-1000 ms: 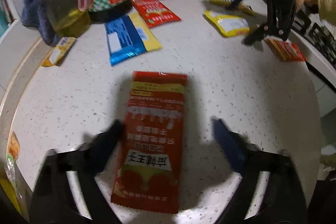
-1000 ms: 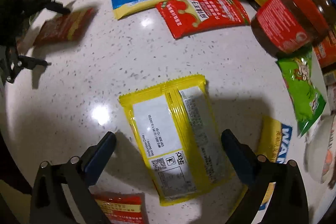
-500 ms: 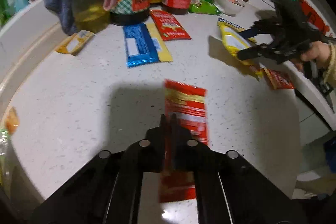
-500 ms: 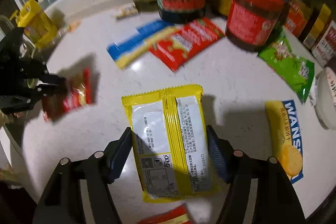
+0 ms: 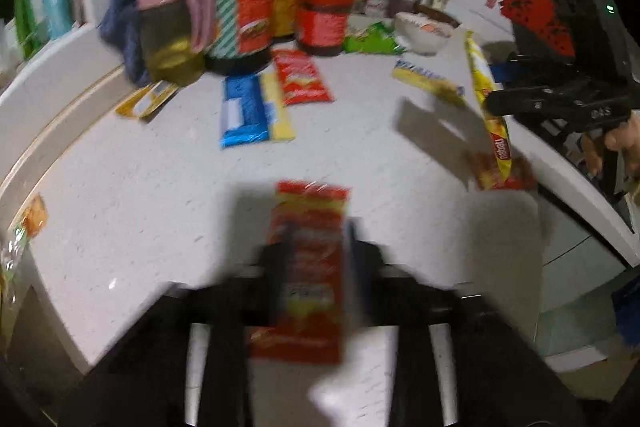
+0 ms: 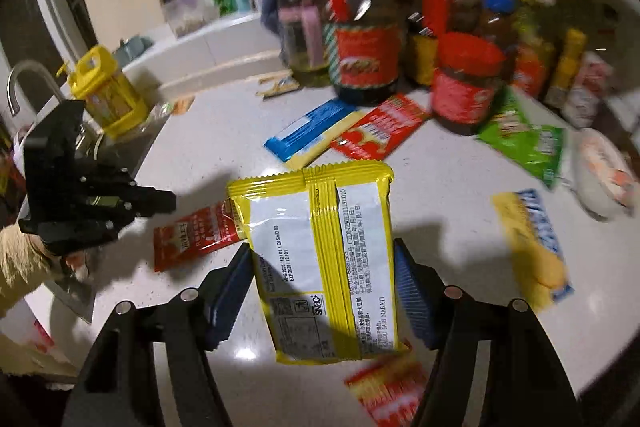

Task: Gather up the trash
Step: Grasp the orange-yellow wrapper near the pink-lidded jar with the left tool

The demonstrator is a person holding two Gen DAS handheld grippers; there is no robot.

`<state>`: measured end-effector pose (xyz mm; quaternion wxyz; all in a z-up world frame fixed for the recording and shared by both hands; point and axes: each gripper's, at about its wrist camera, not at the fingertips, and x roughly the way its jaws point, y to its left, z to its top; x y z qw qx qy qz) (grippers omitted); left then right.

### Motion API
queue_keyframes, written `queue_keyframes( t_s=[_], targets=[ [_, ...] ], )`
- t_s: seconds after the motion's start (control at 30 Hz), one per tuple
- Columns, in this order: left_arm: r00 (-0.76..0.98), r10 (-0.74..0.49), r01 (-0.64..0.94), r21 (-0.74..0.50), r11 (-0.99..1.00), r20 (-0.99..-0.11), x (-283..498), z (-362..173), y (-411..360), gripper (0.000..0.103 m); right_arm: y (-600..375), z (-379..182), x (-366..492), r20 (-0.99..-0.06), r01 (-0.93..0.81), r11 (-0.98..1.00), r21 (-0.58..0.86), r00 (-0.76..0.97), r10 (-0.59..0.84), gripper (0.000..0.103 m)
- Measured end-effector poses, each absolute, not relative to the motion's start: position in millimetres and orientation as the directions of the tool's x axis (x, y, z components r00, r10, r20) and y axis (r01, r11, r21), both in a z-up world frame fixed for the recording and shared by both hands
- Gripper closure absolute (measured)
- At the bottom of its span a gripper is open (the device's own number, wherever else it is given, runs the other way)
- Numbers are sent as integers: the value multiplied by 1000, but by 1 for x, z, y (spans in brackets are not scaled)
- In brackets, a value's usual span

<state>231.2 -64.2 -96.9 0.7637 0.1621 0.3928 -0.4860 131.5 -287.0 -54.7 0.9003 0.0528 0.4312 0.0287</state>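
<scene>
My left gripper (image 5: 316, 251) is shut on a red sauce packet (image 5: 308, 227) and holds it above the white speckled counter (image 5: 140, 187); this view is blurred. The same packet (image 6: 192, 235) shows in the right wrist view beside the left gripper (image 6: 160, 205). My right gripper (image 6: 322, 279) is shut on a yellow snack wrapper (image 6: 320, 247), lifted off the counter (image 6: 224, 131). The wrapper (image 5: 490, 107) hangs edge-on from the right gripper (image 5: 496, 103) in the left wrist view.
More wrappers lie on the counter: blue-and-yellow (image 5: 252, 111), red (image 5: 302, 77), green (image 6: 524, 141), yellow-and-blue (image 6: 532, 247) and a red one (image 6: 388, 391) near the edge. Jars and bottles (image 6: 368, 59) crowd the back. A white bowl (image 5: 424, 31) and a sink tap (image 6: 24, 79) stand at the sides.
Both grippers have risen from the counter with their packets. The left one shut on the red packet and the right one shut on the yellow wrapper within the last second.
</scene>
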Motion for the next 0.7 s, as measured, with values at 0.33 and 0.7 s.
queue_keyframes(
  t_s=[0.33, 0.7],
  targets=[
    [557, -429, 655, 59, 753, -711, 280, -77, -81, 15, -306, -17, 44, -700, 143, 975, 171, 714, 18, 36],
    [644, 52, 97, 149, 984, -763, 441, -115, 74, 14, -276, -32, 83, -662, 109, 953, 282, 742, 111, 36]
  ],
)
